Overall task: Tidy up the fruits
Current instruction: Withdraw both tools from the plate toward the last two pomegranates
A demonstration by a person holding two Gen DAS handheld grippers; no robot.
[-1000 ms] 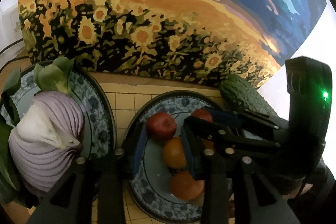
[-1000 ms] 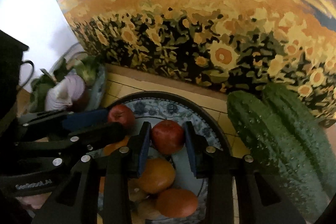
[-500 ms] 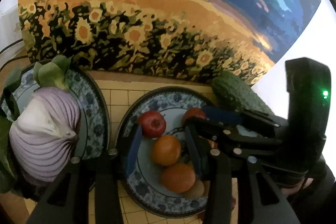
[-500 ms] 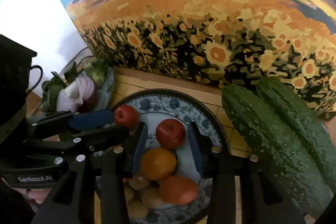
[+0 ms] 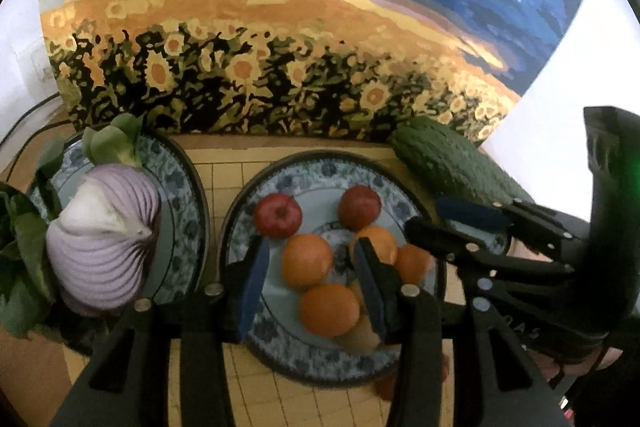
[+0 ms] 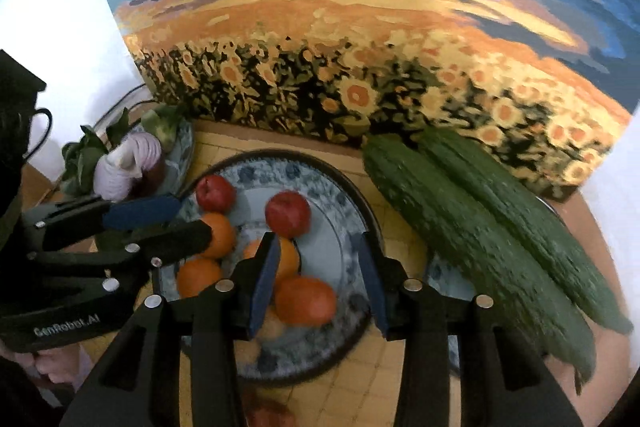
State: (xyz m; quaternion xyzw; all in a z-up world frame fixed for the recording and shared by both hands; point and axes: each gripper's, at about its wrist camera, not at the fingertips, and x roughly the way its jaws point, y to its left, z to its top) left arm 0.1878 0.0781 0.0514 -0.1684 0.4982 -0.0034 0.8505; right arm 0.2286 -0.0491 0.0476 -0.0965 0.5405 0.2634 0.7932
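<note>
The painting [image 5: 304, 39] of sunflowers stands along the far edge of the table [image 5: 224, 179]. Two cucumbers [image 6: 472, 227] lie far right, just beside the fruit plate [image 5: 320, 171]; a second plate [image 5: 180, 187] at left carries one onion [image 5: 104, 239] and leafy greens [image 5: 116, 143]. The fruit plate holds two apples [image 5: 278, 215] on its far side and four oranges [image 5: 307, 261] clustered near the centre, with pale items, too hidden to identify or count, at the near rim. The left gripper [image 5: 308, 279] hangs above the plate, partly open, empty; an orange shows between its pads but the pads do not press it. The right gripper [image 6: 316, 275] hangs likewise, partly open, holding nothing, with an orange below the gap. Both sets of jaws have just been opening, with no fruit clamped between them. Judged step: both apples appear placed, and the grippers are clearing the plate. To do this well, lift each gripper straight up before moving sideways, so a pad does not roll an orange or an apple off its spot. Keep the two grippers apart; they crowd the same plate. A red fruit [image 6: 268, 415] shows at the near edge, off the plate; it is probably the next pickup. Approach it from above and close only once the pads flank its widest part.
</note>
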